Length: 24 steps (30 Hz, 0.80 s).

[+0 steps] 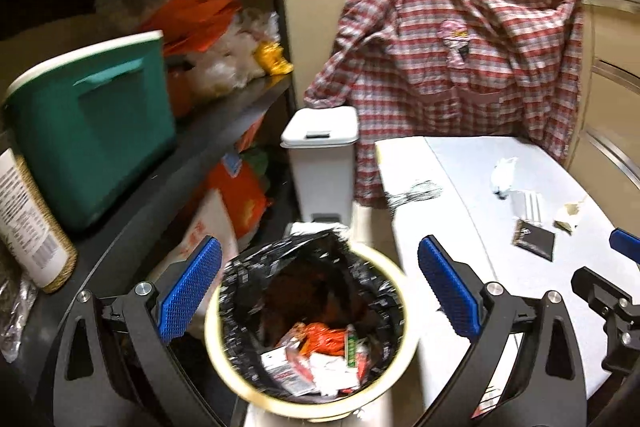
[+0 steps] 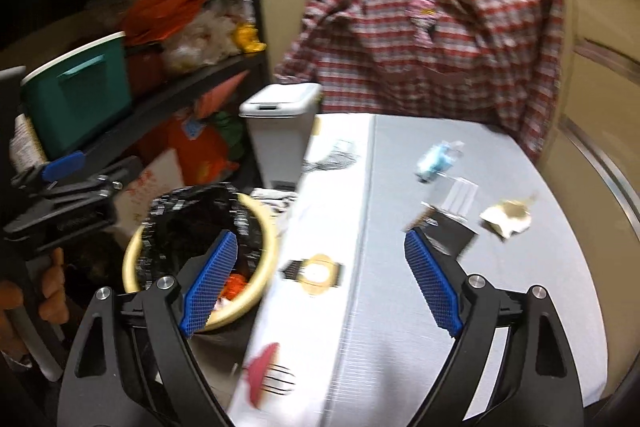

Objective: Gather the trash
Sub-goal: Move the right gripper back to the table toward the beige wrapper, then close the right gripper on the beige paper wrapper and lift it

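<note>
A cream round bin [image 1: 228, 375] with a black liner holds several wrappers; it also shows in the right wrist view [image 2: 134, 259]. My left gripper [image 1: 320, 291] is open and empty right above the bin. My right gripper [image 2: 318, 279] is open and empty above the table's left part [image 2: 360, 307]. On the table lie a black wrapper [image 2: 456, 235], a crumpled brown-white paper [image 2: 508, 219], a clear wrapper [image 2: 460, 199] and a blue-white crumpled wrapper [image 2: 434, 159]. These also show in the left wrist view: black wrapper [image 1: 534, 239], paper [image 1: 568, 215], white wrapper [image 1: 504, 173].
A white pedal bin [image 1: 320, 155] stands behind the cream bin. A dark shelf unit [image 1: 168, 163] at left holds a green tub [image 1: 92, 131] and bags. A plaid shirt [image 1: 460, 59] hangs over the counter behind the table. Printed pictures mark the table's left strip [image 2: 316, 271].
</note>
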Motion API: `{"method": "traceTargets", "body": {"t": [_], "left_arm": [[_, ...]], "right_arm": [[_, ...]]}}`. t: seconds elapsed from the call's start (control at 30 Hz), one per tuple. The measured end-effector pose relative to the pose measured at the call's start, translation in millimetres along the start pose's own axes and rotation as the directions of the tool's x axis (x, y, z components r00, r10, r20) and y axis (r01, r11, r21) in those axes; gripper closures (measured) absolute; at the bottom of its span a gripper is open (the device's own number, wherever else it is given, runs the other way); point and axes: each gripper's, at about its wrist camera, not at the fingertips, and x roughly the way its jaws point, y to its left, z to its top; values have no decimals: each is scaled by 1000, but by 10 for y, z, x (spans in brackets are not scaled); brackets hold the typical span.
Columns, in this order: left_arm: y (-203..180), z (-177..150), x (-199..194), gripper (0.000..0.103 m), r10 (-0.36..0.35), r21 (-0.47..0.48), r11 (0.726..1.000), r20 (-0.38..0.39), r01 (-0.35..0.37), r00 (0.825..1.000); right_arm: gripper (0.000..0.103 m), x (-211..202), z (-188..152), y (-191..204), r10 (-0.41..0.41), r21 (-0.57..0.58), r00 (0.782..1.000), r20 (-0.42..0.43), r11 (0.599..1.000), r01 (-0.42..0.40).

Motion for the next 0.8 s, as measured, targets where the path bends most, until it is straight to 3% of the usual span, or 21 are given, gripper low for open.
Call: {"method": "traceTargets", "body": {"t": [0.27, 0.4, 0.53, 0.8], "left_arm": [[-477, 72, 104, 8, -60, 53, 997, 10, 59, 998], [-622, 99, 126, 8, -94, 68, 993, 15, 92, 995], [-698, 102, 181, 8, -110, 87, 990, 15, 108, 994], [-682, 114, 290, 8, -93, 106, 990, 12, 92, 996]], "right_arm": [[18, 119, -157, -825, -168, 152, 986, -2, 974, 166], [18, 285, -170, -1299, -255, 229, 966, -38, 939, 257], [18, 444, -61, -1766, -278, 385, 959, -56, 880, 278], [18, 998, 167, -2154, -374, 368, 923, -92, 848, 381]]}}
